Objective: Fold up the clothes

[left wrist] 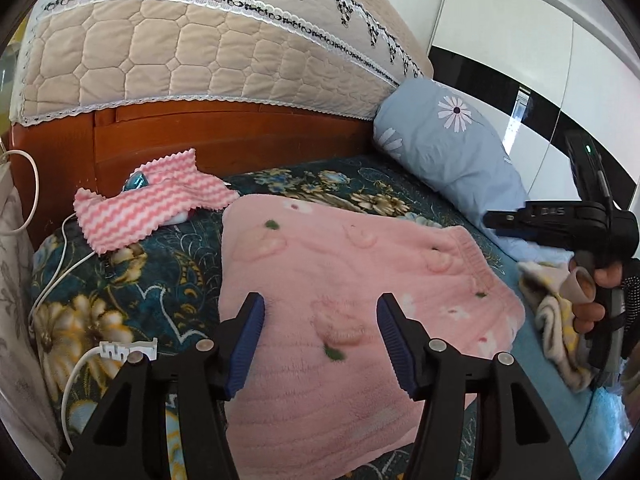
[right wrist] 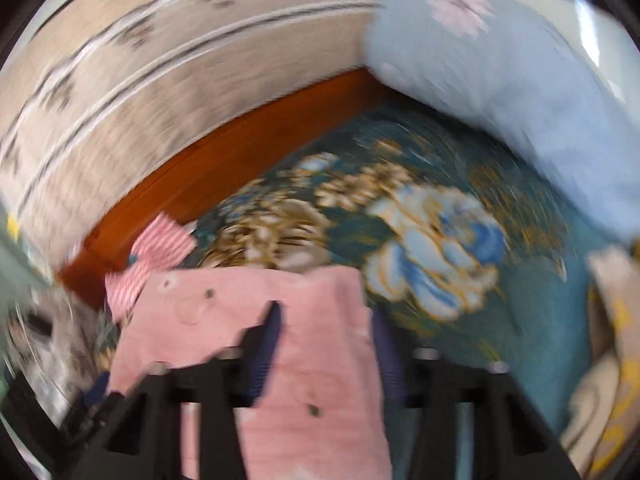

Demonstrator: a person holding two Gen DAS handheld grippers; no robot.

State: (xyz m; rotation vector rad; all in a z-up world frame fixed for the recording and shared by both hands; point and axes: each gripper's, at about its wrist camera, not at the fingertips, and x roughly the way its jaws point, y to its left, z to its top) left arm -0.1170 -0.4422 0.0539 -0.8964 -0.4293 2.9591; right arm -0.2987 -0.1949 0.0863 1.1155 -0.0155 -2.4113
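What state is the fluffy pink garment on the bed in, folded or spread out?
Folded. In the left wrist view the pink garment lies as a compact, thick rectangle on the floral bedspread, with no sleeves or legs spread out.

On my bed, the dark teal floral bedspread (left wrist: 120, 280) is the ground for everything. Behind it stands the reddish wooden headboard (left wrist: 224, 136), with a beige quilted cover (left wrist: 192, 48) draped over its top. A pale blue pillow (left wrist: 448, 152) with daisies leans at the bedspread's right edge. A white charging cable (left wrist: 64, 264) trails across the bedspread's left side, its plug (left wrist: 128, 350) lying nearer me.
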